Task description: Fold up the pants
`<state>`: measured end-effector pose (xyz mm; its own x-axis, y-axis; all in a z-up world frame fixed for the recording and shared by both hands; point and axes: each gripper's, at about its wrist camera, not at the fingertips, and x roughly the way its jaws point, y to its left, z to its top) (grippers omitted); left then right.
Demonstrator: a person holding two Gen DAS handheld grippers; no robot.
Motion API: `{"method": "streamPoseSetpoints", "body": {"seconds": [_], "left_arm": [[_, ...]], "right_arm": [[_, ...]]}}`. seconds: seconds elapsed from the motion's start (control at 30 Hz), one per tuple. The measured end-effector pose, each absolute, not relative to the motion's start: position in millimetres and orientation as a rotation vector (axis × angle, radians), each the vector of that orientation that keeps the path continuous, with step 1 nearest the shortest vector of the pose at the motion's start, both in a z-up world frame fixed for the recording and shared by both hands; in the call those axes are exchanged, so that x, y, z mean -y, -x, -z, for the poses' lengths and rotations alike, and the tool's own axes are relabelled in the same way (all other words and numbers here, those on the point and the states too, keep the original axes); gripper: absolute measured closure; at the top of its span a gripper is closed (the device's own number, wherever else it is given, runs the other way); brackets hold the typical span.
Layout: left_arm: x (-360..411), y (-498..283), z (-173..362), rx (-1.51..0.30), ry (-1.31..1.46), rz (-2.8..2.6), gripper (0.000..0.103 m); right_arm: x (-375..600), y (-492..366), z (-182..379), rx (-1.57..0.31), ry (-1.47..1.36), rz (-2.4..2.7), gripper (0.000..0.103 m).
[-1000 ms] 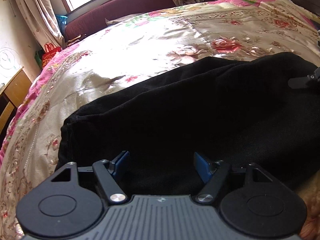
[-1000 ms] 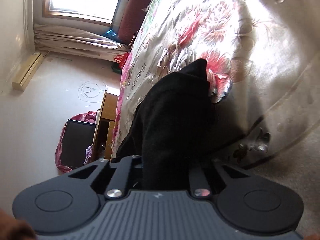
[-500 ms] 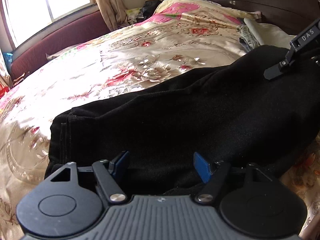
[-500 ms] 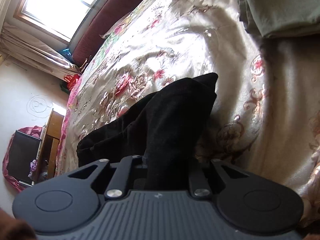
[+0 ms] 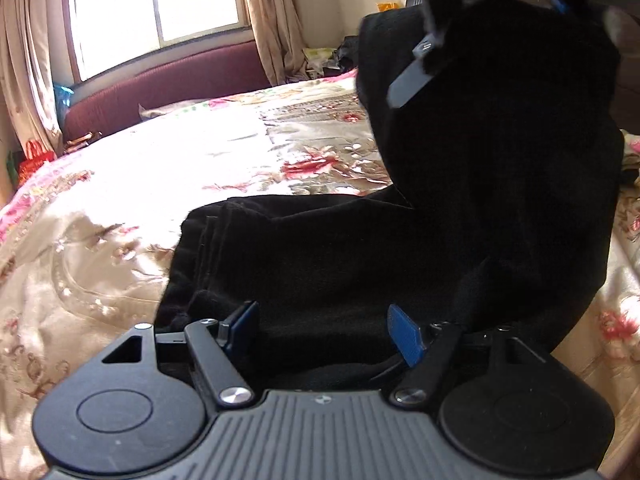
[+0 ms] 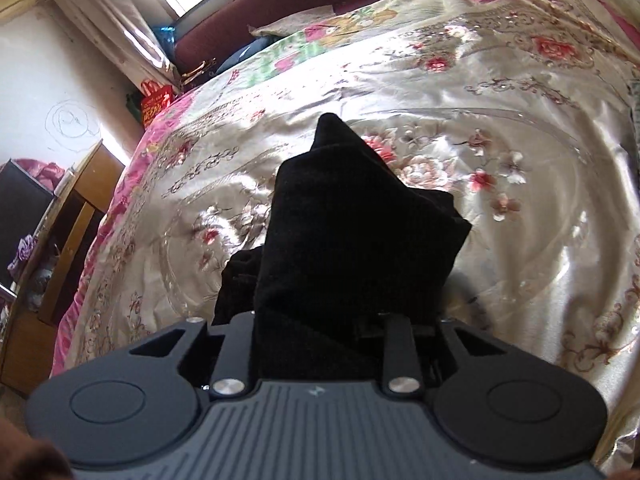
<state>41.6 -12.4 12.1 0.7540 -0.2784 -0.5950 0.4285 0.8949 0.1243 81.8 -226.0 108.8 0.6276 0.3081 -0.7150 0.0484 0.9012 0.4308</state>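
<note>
Black, soft-napped fabric fills both views: the pants (image 5: pixel 328 264) lie on a cream satin bedspread (image 5: pixel 120 184) embroidered with red and pink flowers. In the left wrist view, one end of the garment rests flat on the bed, its stitched hem edges stacked towards the left, while the rest rises steeply at the right and hangs from the right gripper (image 5: pixel 424 52) high in the upper corner. The long axis therefore runs from the flat end at lower left up to the raised end at upper right, bending where the cloth leaves the bed.

Blue-padded fingers (image 5: pixel 404 334) of the left gripper (image 5: pixel 322 330) stand wide apart, with the flat part of the pants between and beneath them; whether the pads touch the cloth is hard to judge from this angle.

From the right wrist view, the right gripper's (image 6: pixel 320 320) jaws are buried in a thick bunch of the fabric, clamped on it, and a pointed fold juts forward over the bedspread (image 6: pixel 500 128).

Beyond the bed stand a maroon padded headboard (image 5: pixel 168 88), a bright window (image 5: pixel 160 8) with beige curtains (image 5: pixel 268 16), and a wooden cabinet (image 6: pixel 68 216) at the bedside.
</note>
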Motion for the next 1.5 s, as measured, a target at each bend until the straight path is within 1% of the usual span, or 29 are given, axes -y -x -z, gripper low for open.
{"method": "streamPoseSetpoints", "body": {"seconds": [0.13,0.27,0.37,0.5,0.53,0.57,0.6,0.63,0.77,0.83,1.0,1.1,1.23,1.37,1.5], "left_arm": [[-9.6,-47.5,-9.8,-0.631,-0.203,0.371,0.018],[-26.9,-47.1,-13.9,-0.633,-0.115,0.405,0.018],[-30.9,-46.0,-14.6,-0.625,-0.109,0.387,0.018],[-38.7,-47.4,-16.1,-0.622,-0.079,0.360,0.018],[-42.8,-47.3,-16.6,-0.624,-0.060,0.359,0.018],[-47.0,-48.9,-16.6,-0.628,-0.045,0.353,0.018],[-49.1,-49.3,-16.6,-0.634,-0.037,0.343,0.018],[-51.6,-50.9,-15.3,-0.641,-0.032,0.331,0.018],[-61.9,-48.4,-11.3,-0.656,-0.008,0.304,0.018],[-65.9,-45.7,-11.6,-0.650,0.005,0.301,0.018],[-77.5,-40.3,-14.5,-0.625,0.058,0.296,0.018],[-86.6,-28.7,-20.1,-0.582,0.098,0.298,0.018],[-80.9,-22.2,-20.8,-0.558,0.054,0.269,0.018],[-78.6,-35.7,-19.7,-0.571,-0.024,0.169,0.017],[-102.0,-46.7,-11.6,-0.638,0.026,0.043,0.018]], "right_arm": [[168.1,-110.7,-91.9,-0.944,-0.349,-0.148,0.075],[134.2,-136.6,-60.9,-1.041,-0.384,-0.082,0.065],[116.4,-143.7,-50.0,-1.043,-0.338,-0.065,0.065],[108.4,-148.0,-52.8,-1.040,-0.319,-0.066,0.065],[106.2,-149.5,-54.0,-1.047,-0.312,-0.063,0.063],[103.1,-151.7,-55.4,-1.061,-0.302,-0.063,0.055],[101.1,-153.1,-56.4,-1.071,-0.300,-0.071,0.050],[99.2,-154.2,-58.3,-1.071,-0.316,-0.079,0.043],[82.4,-159.3,-70.5,-1.037,-0.369,-0.164,0.043],[78.4,-160.0,-74.8,-1.025,-0.352,-0.176,0.043],[102.1,-147.1,-84.7,-1.011,-0.367,-0.236,0.044],[114.2,-126.1,-86.9,-0.991,-0.296,-0.238,0.044],[122.0,-98.8,-79.6,-0.978,-0.212,-0.231,0.045],[122.2,-83.9,-74.2,-0.955,-0.193,-0.227,0.046],[115.8,-78.7,-53.3,-1.000,-0.204,-0.244,0.046]]}}
